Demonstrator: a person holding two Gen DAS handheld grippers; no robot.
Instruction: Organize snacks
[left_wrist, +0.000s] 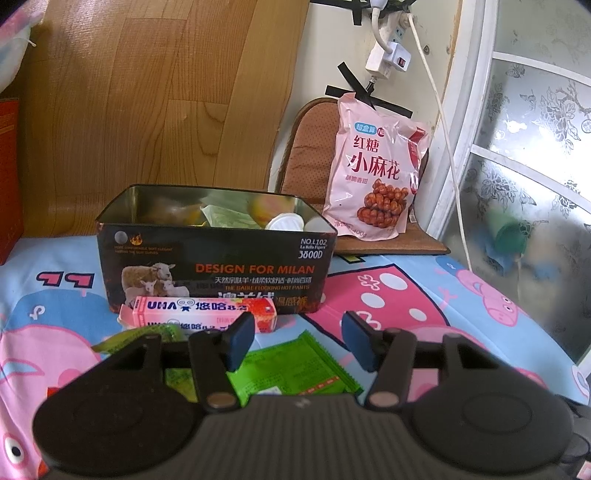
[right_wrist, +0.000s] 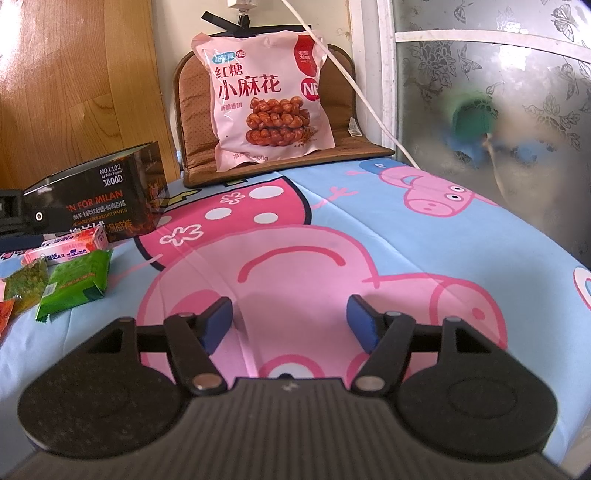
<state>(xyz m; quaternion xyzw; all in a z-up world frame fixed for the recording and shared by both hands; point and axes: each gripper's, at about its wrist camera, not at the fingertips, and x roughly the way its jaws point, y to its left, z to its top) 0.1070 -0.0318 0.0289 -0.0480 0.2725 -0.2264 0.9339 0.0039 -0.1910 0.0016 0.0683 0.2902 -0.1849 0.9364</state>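
Observation:
A black open tin box stands on the cartoon bedsheet and holds several snacks and small cups. A pink candy box lies against its front. A green snack packet lies just below my left gripper, which is open and empty above it. My right gripper is open and empty over bare sheet. In the right wrist view the tin, the pink candy box and green packets lie at far left. A large pink twist-snack bag leans at the back.
The pink bag rests on a brown cushion against the wall. A white cable hangs from a power strip. A frosted window is at right, a wood panel at left, and a red box at far left.

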